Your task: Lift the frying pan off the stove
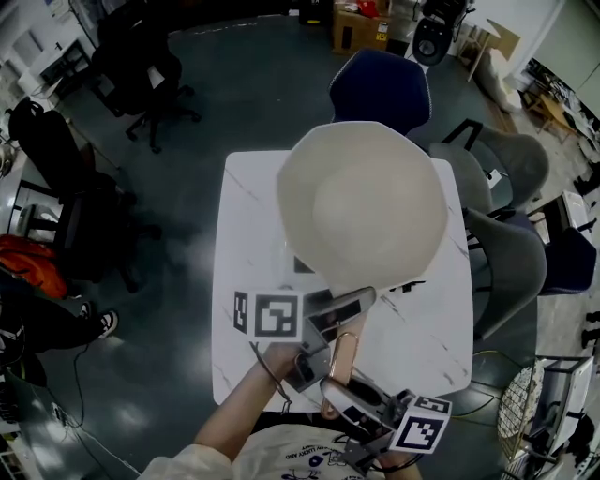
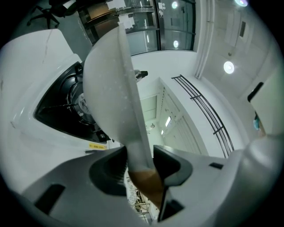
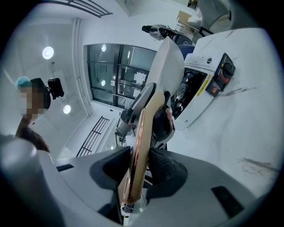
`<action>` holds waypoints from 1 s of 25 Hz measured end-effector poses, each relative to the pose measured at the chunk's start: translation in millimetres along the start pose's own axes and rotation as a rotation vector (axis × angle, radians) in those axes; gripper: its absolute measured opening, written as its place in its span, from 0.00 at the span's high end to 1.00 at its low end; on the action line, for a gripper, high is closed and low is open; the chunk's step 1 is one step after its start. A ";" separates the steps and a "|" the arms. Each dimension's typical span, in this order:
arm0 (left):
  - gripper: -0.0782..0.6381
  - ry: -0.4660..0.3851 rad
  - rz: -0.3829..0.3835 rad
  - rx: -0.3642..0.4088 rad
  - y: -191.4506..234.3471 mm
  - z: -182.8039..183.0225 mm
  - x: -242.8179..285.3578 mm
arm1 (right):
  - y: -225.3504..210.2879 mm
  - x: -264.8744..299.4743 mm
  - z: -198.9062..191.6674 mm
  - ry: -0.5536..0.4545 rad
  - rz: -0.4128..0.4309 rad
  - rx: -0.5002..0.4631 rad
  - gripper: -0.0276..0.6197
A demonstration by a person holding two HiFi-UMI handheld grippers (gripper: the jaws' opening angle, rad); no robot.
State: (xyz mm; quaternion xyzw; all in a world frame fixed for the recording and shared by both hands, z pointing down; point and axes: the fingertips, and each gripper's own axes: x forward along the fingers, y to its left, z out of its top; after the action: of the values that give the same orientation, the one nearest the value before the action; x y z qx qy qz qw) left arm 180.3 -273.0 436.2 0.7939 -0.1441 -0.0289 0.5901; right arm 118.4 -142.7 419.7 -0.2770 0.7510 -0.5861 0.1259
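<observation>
Left gripper (image 1: 339,309) and right gripper (image 1: 343,388) both clench the frying pan (image 1: 361,202) handle (image 1: 344,356); keep grips tight and the pan level, and raise it straight clear of the stove (image 3: 208,84).

Stove (image 1: 304,266) mostly hid. under frying pan (image 1: 361,202)

A dark grey-blue floor (image 1: 234,84) fills most of the head view. A white, faintly veined table (image 1: 246,234) stands at centre. Black office chairs (image 1: 150,66) sit at upper left, a blue chair (image 1: 380,84) at top centre and grey chairs (image 1: 506,262) along the right edge. Cardboard boxes (image 1: 361,26) lie at the top. In the right gripper view, round ceiling lights (image 3: 48,52) glow at upper left beside a dark glass wall (image 3: 120,75).
</observation>
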 end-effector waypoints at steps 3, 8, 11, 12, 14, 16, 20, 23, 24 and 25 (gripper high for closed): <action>0.64 -0.003 -0.009 0.007 -8.1 6.1 -3.5 | 8.9 2.1 3.0 -0.008 0.005 -0.016 0.75; 0.64 -0.003 -0.023 0.023 -17.5 7.8 -9.0 | 17.2 3.5 0.7 -0.006 0.000 -0.041 0.75; 0.64 -0.005 -0.030 0.024 -23.5 7.4 -9.7 | 21.9 1.4 0.2 -0.003 0.000 -0.053 0.75; 0.64 -0.006 -0.029 0.025 -24.6 7.2 -10.6 | 23.6 1.3 -0.3 -0.004 0.002 -0.054 0.74; 0.64 -0.006 -0.022 0.027 -26.0 6.5 -13.6 | 26.2 2.0 -2.4 -0.005 0.007 -0.051 0.74; 0.64 -0.006 -0.018 0.030 -27.0 6.2 -17.3 | 28.6 3.7 -5.0 -0.003 0.009 -0.052 0.74; 0.64 -0.011 -0.016 0.038 -31.1 5.4 -23.7 | 33.8 4.6 -10.0 0.008 0.011 -0.067 0.74; 0.64 -0.015 -0.013 0.039 -34.3 4.7 -26.4 | 37.9 3.9 -11.3 0.009 0.018 -0.074 0.74; 0.64 -0.017 -0.012 0.037 -34.8 4.3 -27.3 | 39.1 3.8 -11.9 0.010 0.020 -0.077 0.74; 0.64 -0.019 -0.013 0.035 -35.3 4.0 -28.4 | 40.1 3.8 -12.8 0.012 0.022 -0.079 0.73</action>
State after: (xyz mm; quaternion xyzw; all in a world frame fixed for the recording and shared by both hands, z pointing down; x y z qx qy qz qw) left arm 159.1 -260.0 398.1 0.8045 -0.1450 -0.0375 0.5747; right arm 98.0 -128.1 385.7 -0.2700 0.7773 -0.5561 0.1168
